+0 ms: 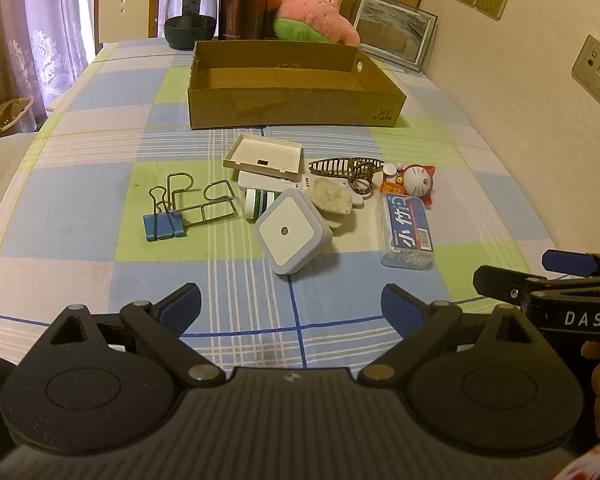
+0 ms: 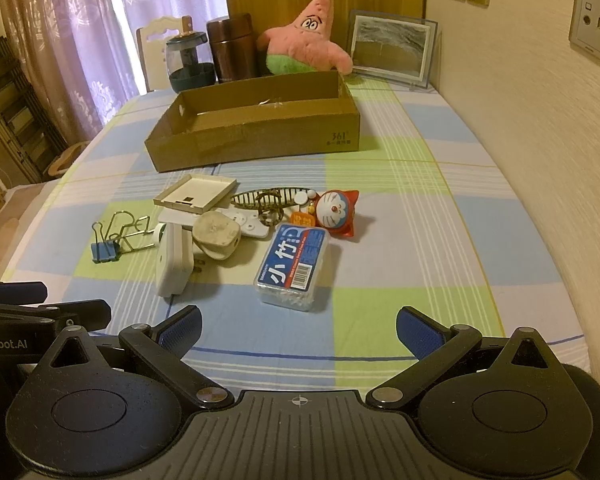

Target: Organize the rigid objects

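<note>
Clutter sits in a loose cluster at the middle of the checked tabletop (image 1: 100, 152), between the two claws at the near edge and an open cardboard box (image 1: 296, 84) farther back. The left claw (image 1: 291, 300) hangs just above the cloth with its blue pads spread wide and nothing between them; the right claw (image 2: 298, 326) is likewise wide and empty, and its tip shows at the right edge of the left view.

Nearest the left claw lies a square white night light (image 1: 290, 232). To its left are blue binder clips (image 1: 164, 224) tangled with bent wire. Behind the night light a round beige plug (image 1: 332, 196) rests on a white remote (image 2: 244, 220), and a shallow white tray (image 1: 266, 156) lies tilted across the remote's far end. To the right lies a dark hair clip (image 1: 348, 168), then a small red and white cat figure (image 1: 418, 182), with a clear box with a blue label (image 2: 296, 266) just in front of it.

The cardboard box appears nearly empty. Beyond it stand a dark jar (image 1: 190, 14), a brown flask (image 1: 242, 4), a pink star plush (image 1: 320, 8) and a framed picture (image 1: 394, 32).
</note>
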A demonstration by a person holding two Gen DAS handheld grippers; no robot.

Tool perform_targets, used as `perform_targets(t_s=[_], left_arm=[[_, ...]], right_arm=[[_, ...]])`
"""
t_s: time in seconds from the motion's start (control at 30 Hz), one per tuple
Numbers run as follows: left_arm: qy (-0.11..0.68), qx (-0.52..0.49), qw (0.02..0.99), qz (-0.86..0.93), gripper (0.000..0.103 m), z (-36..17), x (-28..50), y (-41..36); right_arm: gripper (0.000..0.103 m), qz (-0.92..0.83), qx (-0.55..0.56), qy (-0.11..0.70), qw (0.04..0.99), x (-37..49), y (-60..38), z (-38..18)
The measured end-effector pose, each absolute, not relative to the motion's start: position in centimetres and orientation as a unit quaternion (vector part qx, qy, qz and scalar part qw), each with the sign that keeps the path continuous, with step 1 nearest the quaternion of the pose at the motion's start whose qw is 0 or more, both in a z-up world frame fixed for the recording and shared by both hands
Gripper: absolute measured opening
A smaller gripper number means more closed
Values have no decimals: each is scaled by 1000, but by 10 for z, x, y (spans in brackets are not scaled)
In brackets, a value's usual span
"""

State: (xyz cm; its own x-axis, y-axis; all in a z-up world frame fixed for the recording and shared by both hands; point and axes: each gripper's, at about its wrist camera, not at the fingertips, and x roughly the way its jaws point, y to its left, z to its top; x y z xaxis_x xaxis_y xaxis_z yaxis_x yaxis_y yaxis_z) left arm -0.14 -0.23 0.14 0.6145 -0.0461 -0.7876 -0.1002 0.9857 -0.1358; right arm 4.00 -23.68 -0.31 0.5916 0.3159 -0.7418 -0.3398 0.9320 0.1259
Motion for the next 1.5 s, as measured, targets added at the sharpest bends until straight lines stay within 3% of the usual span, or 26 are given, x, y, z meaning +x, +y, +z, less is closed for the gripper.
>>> perform_targets(t_s=[1.5], left_arm=[[429, -52, 901, -36, 92, -4, 26, 10]], right_arm=[[101, 183, -22, 414, 892, 52, -235, -18]])
